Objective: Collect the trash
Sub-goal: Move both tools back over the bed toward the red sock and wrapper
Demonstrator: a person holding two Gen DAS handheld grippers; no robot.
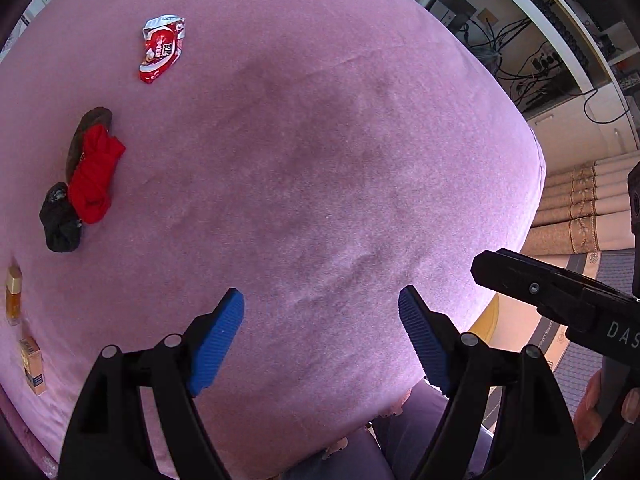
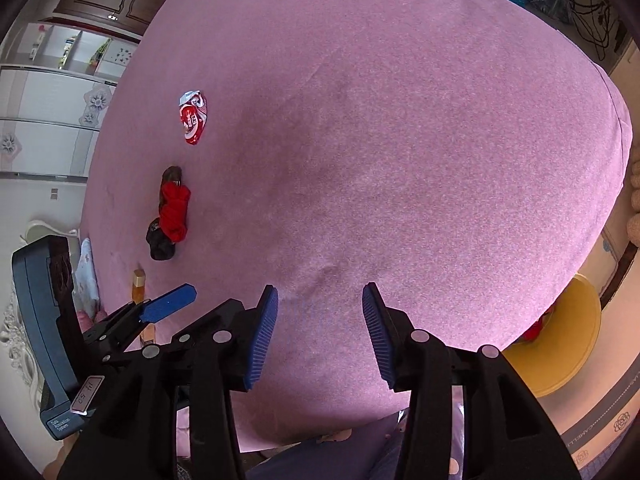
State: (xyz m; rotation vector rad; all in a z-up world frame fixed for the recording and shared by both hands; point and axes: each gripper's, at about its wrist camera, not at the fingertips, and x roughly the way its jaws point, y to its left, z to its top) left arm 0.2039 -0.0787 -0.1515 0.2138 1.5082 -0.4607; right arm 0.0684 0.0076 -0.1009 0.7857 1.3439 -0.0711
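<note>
A crumpled red and white wrapper (image 1: pixel 162 49) lies far left on the pink bed (image 1: pixel 320 140); it also shows in the right wrist view (image 2: pixel 193 117). My left gripper (image 1: pixel 320 334) is open and empty above the bed's near edge, far from the wrapper. My right gripper (image 2: pixel 319 334) is open and empty over the near edge of the bed (image 2: pixel 380 140). A yellow bin (image 2: pixel 560 344) stands on the floor at the right with something red inside.
A pile of red, black and brown socks (image 1: pixel 86 176) lies left of centre, also in the right wrist view (image 2: pixel 170 212). Small gold boxes (image 1: pixel 32 366) and a perfume bottle (image 1: pixel 13 294) sit at the left edge. Cables and shelves lie behind the bed.
</note>
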